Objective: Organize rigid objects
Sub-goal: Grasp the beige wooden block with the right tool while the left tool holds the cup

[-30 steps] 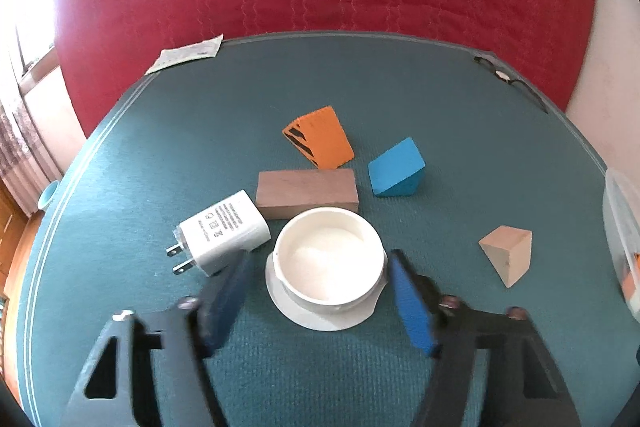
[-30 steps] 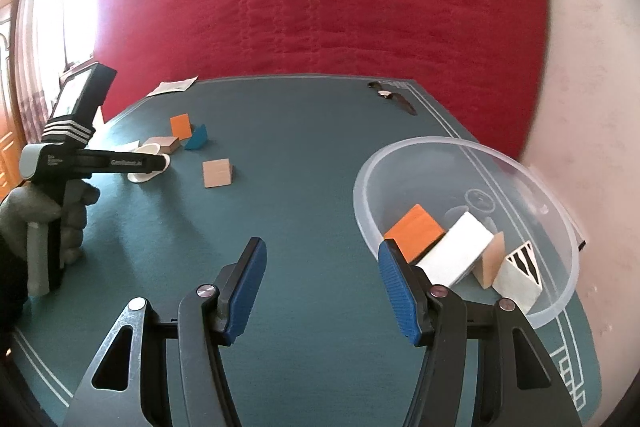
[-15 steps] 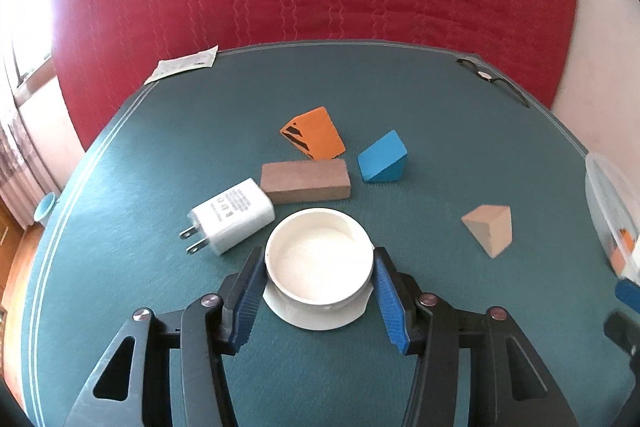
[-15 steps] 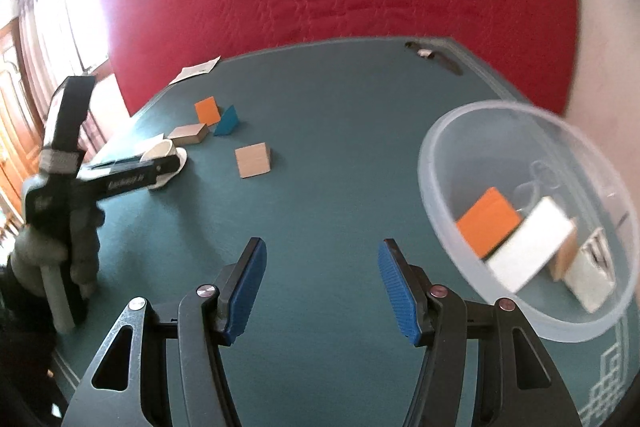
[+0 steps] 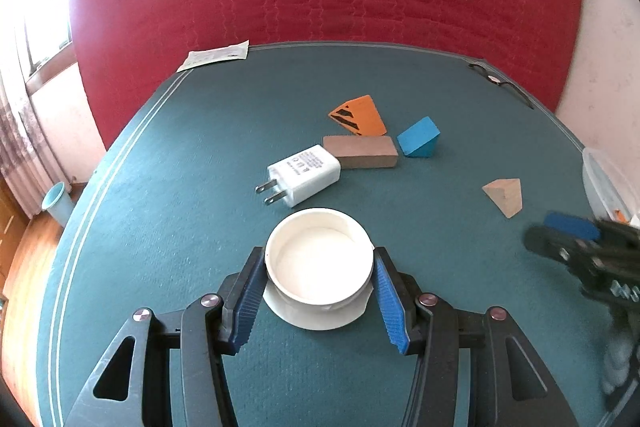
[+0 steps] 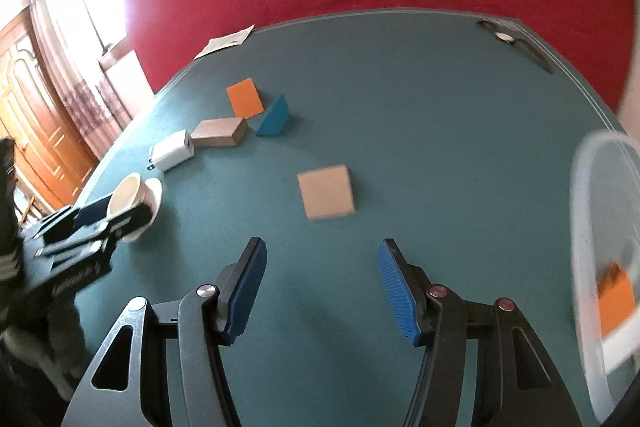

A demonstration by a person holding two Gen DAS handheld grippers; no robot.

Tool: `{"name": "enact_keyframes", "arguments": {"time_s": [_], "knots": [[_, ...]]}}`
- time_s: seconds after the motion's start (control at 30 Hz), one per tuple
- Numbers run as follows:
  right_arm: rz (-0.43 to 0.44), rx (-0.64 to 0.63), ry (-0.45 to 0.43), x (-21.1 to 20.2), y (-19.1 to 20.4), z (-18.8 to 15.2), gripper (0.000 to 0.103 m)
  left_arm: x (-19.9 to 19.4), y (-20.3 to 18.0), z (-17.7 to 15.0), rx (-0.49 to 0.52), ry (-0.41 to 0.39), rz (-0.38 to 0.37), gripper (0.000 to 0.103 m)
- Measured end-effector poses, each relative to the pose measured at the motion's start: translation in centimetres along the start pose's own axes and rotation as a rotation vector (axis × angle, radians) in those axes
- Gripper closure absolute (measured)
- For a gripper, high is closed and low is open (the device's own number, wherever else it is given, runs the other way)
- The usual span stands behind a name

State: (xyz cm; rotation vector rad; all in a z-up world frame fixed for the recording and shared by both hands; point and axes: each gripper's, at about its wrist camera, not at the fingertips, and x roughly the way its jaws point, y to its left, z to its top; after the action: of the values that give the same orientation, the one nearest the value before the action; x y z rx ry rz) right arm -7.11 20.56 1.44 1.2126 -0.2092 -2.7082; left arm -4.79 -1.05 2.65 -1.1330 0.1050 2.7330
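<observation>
My left gripper [image 5: 319, 255] is shut on a white round cup [image 5: 320, 267] with a wide flat base, one blue pad pressed on each side. Beyond it on the green table lie a white plug charger [image 5: 304, 175], a brown block [image 5: 360, 151], an orange wedge [image 5: 360, 115], a blue wedge [image 5: 418, 143] and a tan wooden wedge [image 5: 506, 195]. My right gripper [image 6: 322, 247] is open and holds nothing, just short of the tan wedge [image 6: 326, 191]. It also shows blurred in the left wrist view, right gripper [image 5: 576, 239].
A clear plastic bowl [image 6: 588, 207] at the right table edge holds an orange block [image 6: 616, 299]. A paper slip [image 5: 216, 55] lies at the far left edge and a dark strap-like item [image 5: 500, 83] at the far right. A red quilted wall stands behind.
The left jaws closed onto the white cup and carried it away from the charger and brown block. The right gripper swung left, from the bowl toward the tan wedge.
</observation>
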Motion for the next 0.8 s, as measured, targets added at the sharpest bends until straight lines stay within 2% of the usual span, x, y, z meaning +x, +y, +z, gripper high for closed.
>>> {"name": "enact_keyframes", "arguments": {"time_s": [0.13, 0.3, 0.5, 0.8], "knots": [[-0.009, -0.012, 0.001, 1.8, 0.7, 1.5, 0.049, -0.2, 0.0, -0.2, -0.001, -0.002, -0.011, 0.048], [-0.067, -0.049, -0.005, 3.0, 1.2, 2.5, 0.052, -0.5, 0.0, -0.3, -0.002, -0.012, -0.024, 0.048], [-0.138, -0.125, -0.01, 3.6, 2.2, 2.7, 0.071, -0.6, -0.1, -0.5, 0.0, -0.011, -0.024, 0.048], [-0.104, -0.117, -0.01, 2.6, 1.9, 2.0, 0.072, -0.9, -0.7, -0.8, 0.018, -0.012, -0.032, 0.048]]}}
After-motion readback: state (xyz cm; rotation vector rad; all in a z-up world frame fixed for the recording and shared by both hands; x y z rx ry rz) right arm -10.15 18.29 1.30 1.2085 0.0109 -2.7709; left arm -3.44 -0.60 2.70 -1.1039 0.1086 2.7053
